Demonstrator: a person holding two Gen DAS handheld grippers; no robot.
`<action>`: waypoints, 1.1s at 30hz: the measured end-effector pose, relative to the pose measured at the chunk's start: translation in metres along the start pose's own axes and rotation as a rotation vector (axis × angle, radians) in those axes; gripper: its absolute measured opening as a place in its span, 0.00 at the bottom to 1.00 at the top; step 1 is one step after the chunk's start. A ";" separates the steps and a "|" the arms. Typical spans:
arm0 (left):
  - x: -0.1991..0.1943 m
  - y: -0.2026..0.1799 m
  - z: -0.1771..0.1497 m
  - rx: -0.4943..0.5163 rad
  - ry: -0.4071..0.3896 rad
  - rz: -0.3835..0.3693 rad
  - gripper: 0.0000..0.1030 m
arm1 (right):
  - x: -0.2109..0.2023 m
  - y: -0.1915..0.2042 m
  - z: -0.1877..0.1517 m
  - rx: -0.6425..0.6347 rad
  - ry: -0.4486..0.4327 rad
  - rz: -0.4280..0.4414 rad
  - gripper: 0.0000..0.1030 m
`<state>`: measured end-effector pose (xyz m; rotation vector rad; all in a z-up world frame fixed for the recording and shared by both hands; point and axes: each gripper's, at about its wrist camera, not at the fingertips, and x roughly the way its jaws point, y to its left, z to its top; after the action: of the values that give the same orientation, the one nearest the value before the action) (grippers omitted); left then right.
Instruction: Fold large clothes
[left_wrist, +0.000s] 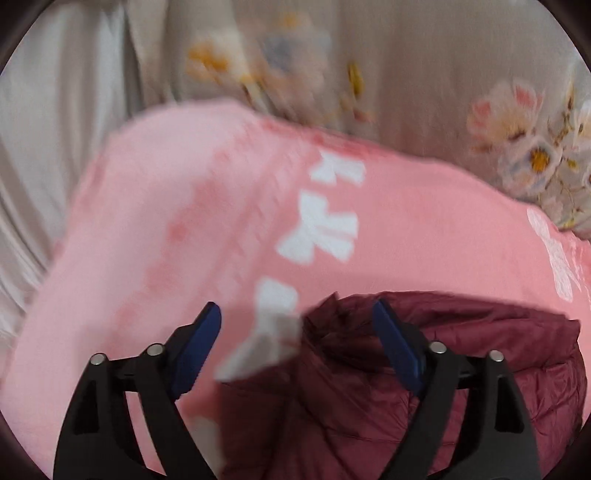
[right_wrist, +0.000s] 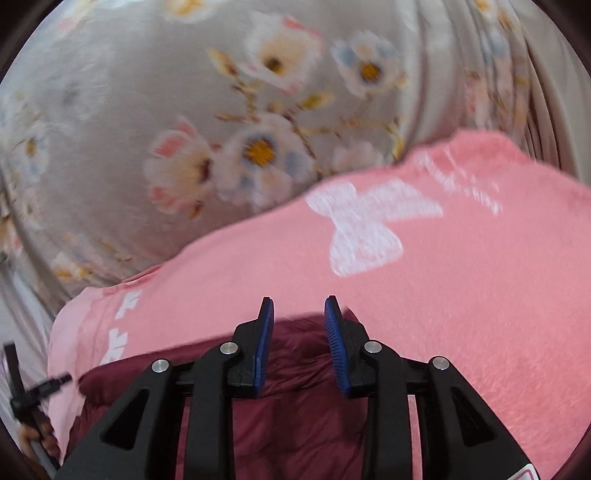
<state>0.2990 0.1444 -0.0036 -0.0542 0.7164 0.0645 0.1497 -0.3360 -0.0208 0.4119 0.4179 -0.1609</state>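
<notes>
A maroon quilted jacket (left_wrist: 424, 369) lies bunched on a pink blanket (left_wrist: 184, 221) with white bow prints. My left gripper (left_wrist: 297, 314) is open wide and empty, its right finger over the jacket's upper edge, its left finger over the blanket. A white label (left_wrist: 266, 347) sticks out at the jacket's left edge, between the fingers. In the right wrist view the jacket (right_wrist: 295, 424) lies below my right gripper (right_wrist: 299, 306), which is open with a narrower gap and holds nothing, tips at the jacket's far edge.
The pink blanket (right_wrist: 461, 295) covers a bed with a grey floral sheet (right_wrist: 166, 129) beyond it. The floral sheet also shows in the left wrist view (left_wrist: 443, 74). The other gripper (right_wrist: 22, 387) and a hand show at the far left edge of the right wrist view.
</notes>
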 end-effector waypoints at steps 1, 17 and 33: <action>-0.008 0.000 0.004 0.010 -0.019 0.010 0.79 | -0.001 0.014 0.000 -0.041 0.018 0.018 0.30; 0.011 -0.142 -0.025 0.207 0.192 -0.215 0.76 | 0.110 0.129 -0.044 -0.265 0.368 0.103 0.01; 0.094 -0.176 -0.033 0.177 0.233 -0.156 0.76 | 0.180 0.114 -0.071 -0.210 0.476 0.085 0.00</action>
<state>0.3620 -0.0296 -0.0850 0.0529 0.9461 -0.1571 0.3129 -0.2156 -0.1158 0.2571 0.8757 0.0676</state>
